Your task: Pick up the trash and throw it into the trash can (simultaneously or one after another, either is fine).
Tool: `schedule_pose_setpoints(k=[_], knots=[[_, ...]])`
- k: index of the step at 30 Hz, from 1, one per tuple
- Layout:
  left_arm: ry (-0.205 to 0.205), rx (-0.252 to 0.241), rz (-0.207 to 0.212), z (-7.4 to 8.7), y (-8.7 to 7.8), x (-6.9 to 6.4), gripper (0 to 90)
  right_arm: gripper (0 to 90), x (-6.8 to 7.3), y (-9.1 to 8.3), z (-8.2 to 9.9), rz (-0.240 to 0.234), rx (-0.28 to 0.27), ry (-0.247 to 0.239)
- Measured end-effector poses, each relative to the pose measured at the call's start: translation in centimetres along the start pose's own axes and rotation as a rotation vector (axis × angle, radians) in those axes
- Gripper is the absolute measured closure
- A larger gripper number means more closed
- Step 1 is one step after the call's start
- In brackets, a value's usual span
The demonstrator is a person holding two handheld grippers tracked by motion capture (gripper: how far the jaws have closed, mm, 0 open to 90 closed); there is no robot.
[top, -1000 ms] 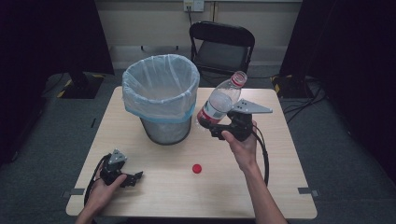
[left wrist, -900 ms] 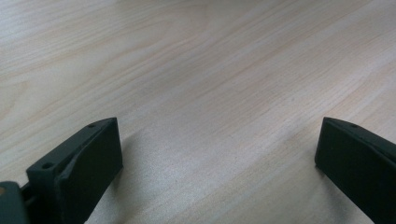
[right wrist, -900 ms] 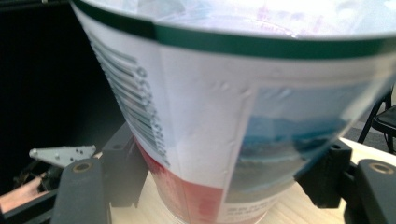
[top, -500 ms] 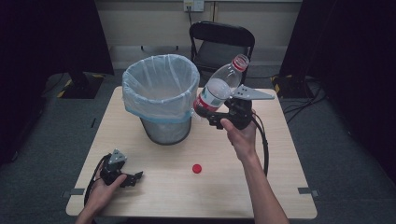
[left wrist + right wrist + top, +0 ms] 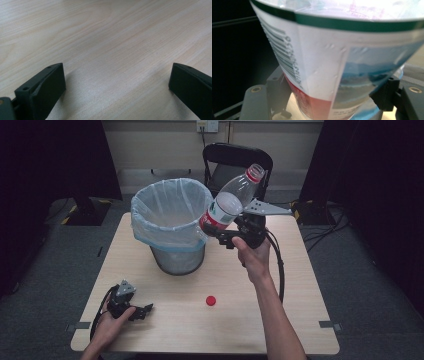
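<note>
A clear plastic bottle with a red and white label and no cap hangs tilted in the air, its open neck pointing up and to the right. My right gripper is shut on its lower part, right beside the rim of the bin. In the right gripper view the bottle's label sits between the two jaws, which press on it from both sides. A red cap lies on the table. My left gripper rests on the table at the front left, jaws wide apart over bare wood.
The grey bin, lined with a pale blue bag, stands at the table's back left. A black chair stands behind the table. A cable loops down from my right gripper along the forearm.
My right gripper has risen with the bottle and drifted slightly left toward the bin's rim. The left gripper and the red cap have stayed put.
</note>
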State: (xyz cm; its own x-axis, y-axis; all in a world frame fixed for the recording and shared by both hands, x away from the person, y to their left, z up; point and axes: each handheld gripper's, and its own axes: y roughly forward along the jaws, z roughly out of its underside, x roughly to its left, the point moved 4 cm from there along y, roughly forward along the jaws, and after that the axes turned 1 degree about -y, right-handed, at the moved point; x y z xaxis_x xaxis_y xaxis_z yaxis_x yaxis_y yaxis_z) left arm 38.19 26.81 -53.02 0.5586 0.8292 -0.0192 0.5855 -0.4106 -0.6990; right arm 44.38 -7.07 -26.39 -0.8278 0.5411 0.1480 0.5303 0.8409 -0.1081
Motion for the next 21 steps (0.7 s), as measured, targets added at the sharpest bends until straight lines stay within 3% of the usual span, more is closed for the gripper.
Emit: schedule_pose_setpoints(k=[14,21], knots=[[0.0,0.0,-0.002,0.0,0.0,0.0,0.4,29.0,-0.2,2.1,-2.0,-0.041,-0.03,-0.006],[0.0,0.0,-0.003,0.0,0.0,0.0,0.3,29.1,0.3,3.8,-3.4,-0.057,-0.043,-0.02]])
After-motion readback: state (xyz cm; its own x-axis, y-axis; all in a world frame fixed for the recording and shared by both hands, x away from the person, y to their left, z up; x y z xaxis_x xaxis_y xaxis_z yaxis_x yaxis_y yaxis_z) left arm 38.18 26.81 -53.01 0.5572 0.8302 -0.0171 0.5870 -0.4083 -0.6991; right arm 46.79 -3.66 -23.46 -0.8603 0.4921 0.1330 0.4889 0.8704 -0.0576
